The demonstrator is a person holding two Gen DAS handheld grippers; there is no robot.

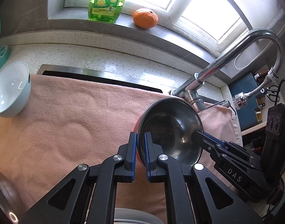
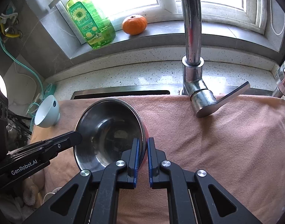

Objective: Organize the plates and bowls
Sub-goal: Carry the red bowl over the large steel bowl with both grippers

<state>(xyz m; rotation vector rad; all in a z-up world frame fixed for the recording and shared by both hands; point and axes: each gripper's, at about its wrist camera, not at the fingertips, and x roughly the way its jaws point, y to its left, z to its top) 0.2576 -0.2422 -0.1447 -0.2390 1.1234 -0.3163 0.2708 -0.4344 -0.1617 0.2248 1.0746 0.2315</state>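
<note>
**Steel bowl pinched at two rim points over the towel**

Stainless steel lined the bowl point(image 1: 170, 128), whose outside showed red, and it sat tilted above the peach towel point(image 1: 67, 123) that covered the sink area. Both claws were clamped on its rim. The left gripper point(image 1: 140, 149) had one blue-padded finger inside the bowl and the other outside, pressed together on the wall at the edge nearest that camera. The right gripper point(image 2: 143, 155) gripped the opposite side of the rim in the same way, one pad within, one against the red exterior. In the left wrist view the right gripper reached the bowl from the right; in the right wrist view the left gripper came to the bowl from the left.

Just beyond the bowl stood the chrome faucet point(image 2: 192, 71), its lever point(image 2: 226, 99) lying over the towel. Well apart from the bowl, at the towel's far left edge, a white bowl point(image 1: 11, 89) lay tipped on its side. Behind the bowl, on the window sill point(image 2: 161, 31), a green detergent bottle point(image 2: 92, 24) stood beside an orange point(image 2: 134, 24).
</note>
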